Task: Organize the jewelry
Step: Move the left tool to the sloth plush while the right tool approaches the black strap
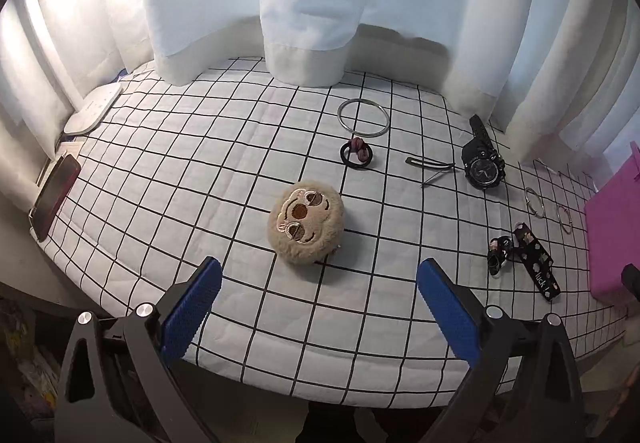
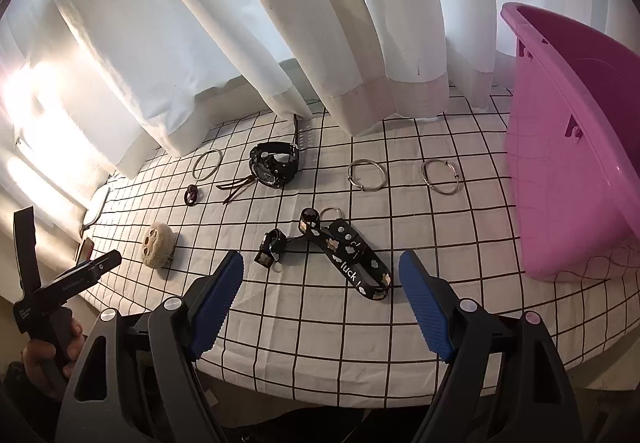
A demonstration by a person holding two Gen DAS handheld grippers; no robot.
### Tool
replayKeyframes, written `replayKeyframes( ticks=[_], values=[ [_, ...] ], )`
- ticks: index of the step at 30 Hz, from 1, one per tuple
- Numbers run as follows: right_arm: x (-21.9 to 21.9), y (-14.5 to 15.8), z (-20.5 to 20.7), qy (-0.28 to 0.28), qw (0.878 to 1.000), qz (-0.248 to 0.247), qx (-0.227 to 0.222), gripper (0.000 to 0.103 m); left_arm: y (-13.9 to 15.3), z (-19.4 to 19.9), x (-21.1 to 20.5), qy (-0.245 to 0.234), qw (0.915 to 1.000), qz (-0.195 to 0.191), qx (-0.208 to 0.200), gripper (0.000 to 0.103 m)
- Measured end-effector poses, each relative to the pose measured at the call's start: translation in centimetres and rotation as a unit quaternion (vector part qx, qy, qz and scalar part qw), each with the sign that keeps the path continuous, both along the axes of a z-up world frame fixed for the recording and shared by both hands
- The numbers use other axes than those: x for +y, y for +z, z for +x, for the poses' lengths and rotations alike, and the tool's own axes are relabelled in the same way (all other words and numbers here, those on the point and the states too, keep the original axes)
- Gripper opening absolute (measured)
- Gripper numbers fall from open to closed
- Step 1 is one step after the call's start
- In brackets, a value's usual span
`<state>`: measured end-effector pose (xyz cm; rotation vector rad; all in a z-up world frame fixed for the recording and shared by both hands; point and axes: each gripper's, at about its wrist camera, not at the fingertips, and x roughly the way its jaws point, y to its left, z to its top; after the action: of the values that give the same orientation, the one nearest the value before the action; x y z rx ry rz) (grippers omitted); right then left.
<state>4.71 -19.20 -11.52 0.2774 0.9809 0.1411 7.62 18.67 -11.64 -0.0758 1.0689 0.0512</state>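
Hovering wide apart and empty, left tongs [image 1: 319, 285] above plush pouch [image 1: 307, 223], right tongs [image 2: 322, 277] released over lanyard [image 2: 352, 263]

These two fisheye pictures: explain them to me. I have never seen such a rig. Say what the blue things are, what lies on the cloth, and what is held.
A person holds a two-finger gripper in each hand; a camera on each looks along its blue fingers. The left gripper faces a plush pouch, the right gripper a black strap. On the checked cloth also lie a watch, metal rings and a pink bin. Both grippers are open and hold nothing.
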Motion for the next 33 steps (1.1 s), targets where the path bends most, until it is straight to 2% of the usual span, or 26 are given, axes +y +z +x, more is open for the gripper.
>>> replayKeyframes(
  ticks=[4,9,12,17,21,27,33],
  values=[
    [0.6,-2.3,0.7,0.004,1.0,-0.015,0.021,0.076,-2.4,0.2,0.7,-0.007,0.9999,0.0,0.012,0.097],
    [1.1,-5.0,1.7,0.009,0.999,-0.019,0.041,0.076,-5.3,1.2,1.6,0.012,0.9992,-0.021,0.033,0.097],
    [1.5,-6.1,2.2,0.007,0.999,-0.022,0.042,0.076,-6.4,1.9,1.5,0.007,0.9995,-0.005,0.031,0.097],
    [2.4,-7.1,3.1,0.024,0.998,-0.05,0.041,0.076,-7.7,3.2,1.5,0.001,0.9994,0.007,0.034,0.097],
    [2.8,-7.9,4.1,0.028,0.997,-0.066,0.041,0.076,-8.4,4.3,1.6,0.004,0.9994,0.002,0.036,0.097],
    [3.5,-9.5,5.5,0.046,0.992,-0.099,0.057,0.076,-9.3,5.9,1.6,0.004,0.9992,0.006,0.038,0.097],
    [3.9,-11.1,6.9,0.049,0.989,-0.113,0.078,0.076,-10.3,7.0,0.9,-0.003,0.9987,0.011,0.05,0.097]
  ],
)
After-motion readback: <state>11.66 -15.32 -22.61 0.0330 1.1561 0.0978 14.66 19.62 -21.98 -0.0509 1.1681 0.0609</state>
